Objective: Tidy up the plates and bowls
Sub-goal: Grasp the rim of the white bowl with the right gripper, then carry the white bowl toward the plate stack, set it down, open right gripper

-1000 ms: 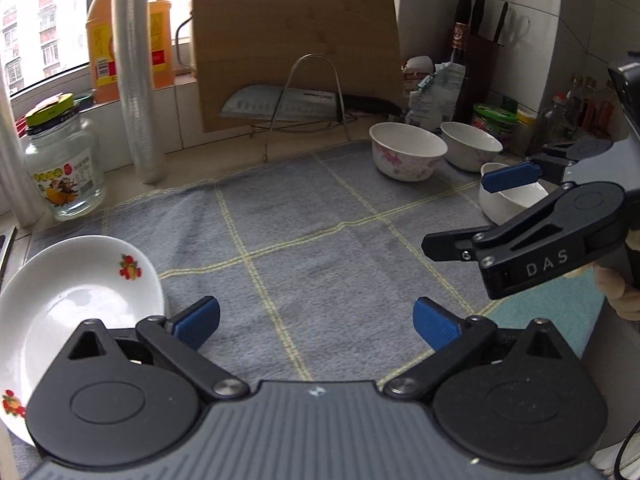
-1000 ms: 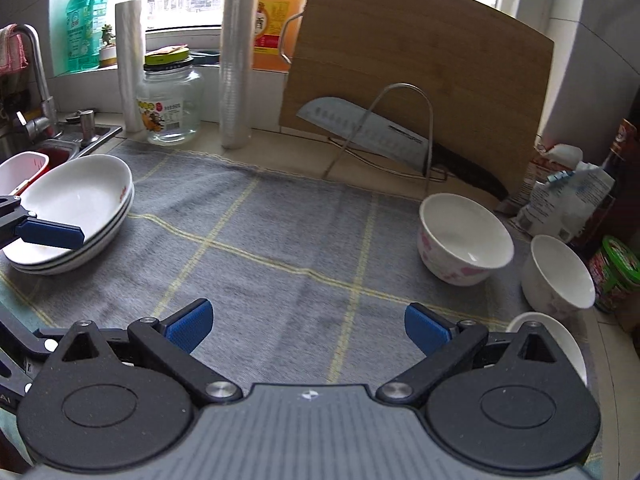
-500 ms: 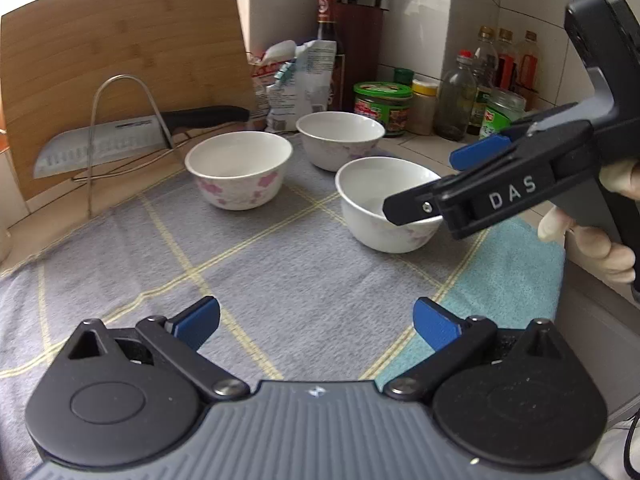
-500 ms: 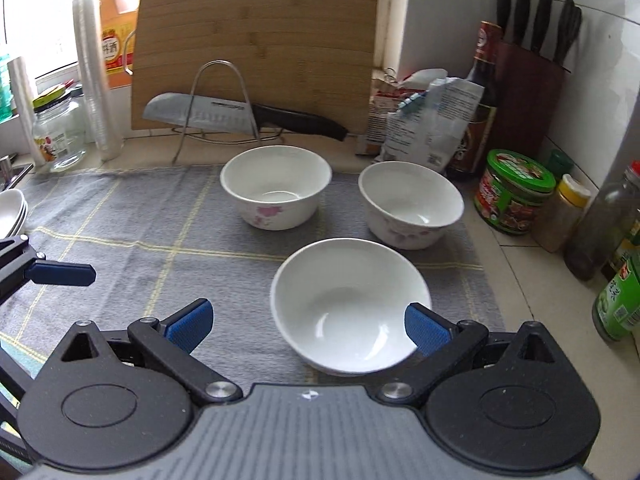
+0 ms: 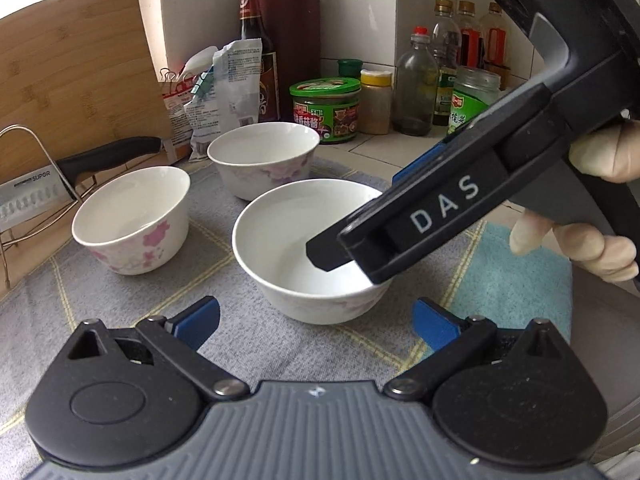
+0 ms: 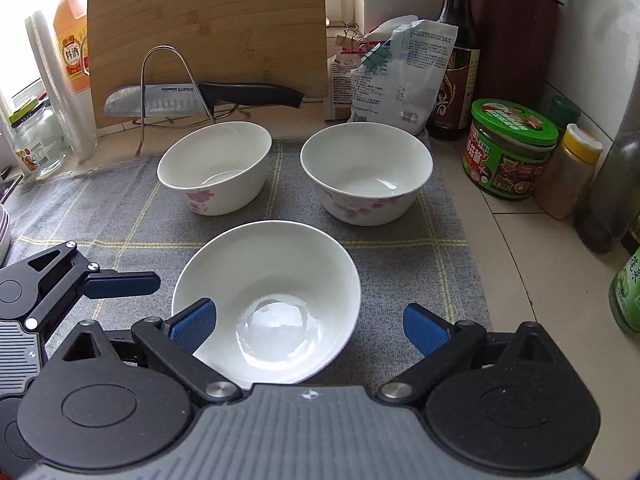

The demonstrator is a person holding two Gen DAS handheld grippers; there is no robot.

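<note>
Three white bowls with pink flowers stand on the grey mat (image 6: pixel 400 264). The nearest bowl (image 6: pixel 272 272) (image 5: pixel 288 248) sits under my right gripper (image 6: pixel 308 326). That gripper's jaws are closing with the bowl's right rim between them. One black finger (image 5: pixel 332 252) dips inside the bowl, the other pad is outside, and neither presses on it. My left gripper (image 5: pixel 316 324) is open just short of the same bowl, and one of its fingers (image 6: pixel 120 284) shows at the bowl's left. The other two bowls (image 6: pixel 216 160) (image 6: pixel 364 164) stand behind, side by side.
A knife (image 6: pixel 200 96) rests on a wire rack before a wooden cutting board (image 6: pixel 208 20). Jars and bottles (image 6: pixel 512 148) crowd the counter on the right. The edge of stacked plates (image 6: pixel 3 232) shows far left. A gloved hand (image 5: pixel 580 248) holds the right gripper.
Both grippers have swung right, away from the plates and over to the bowls. The right gripper has come down over the nearest bowl, with one finger now inside it.
</note>
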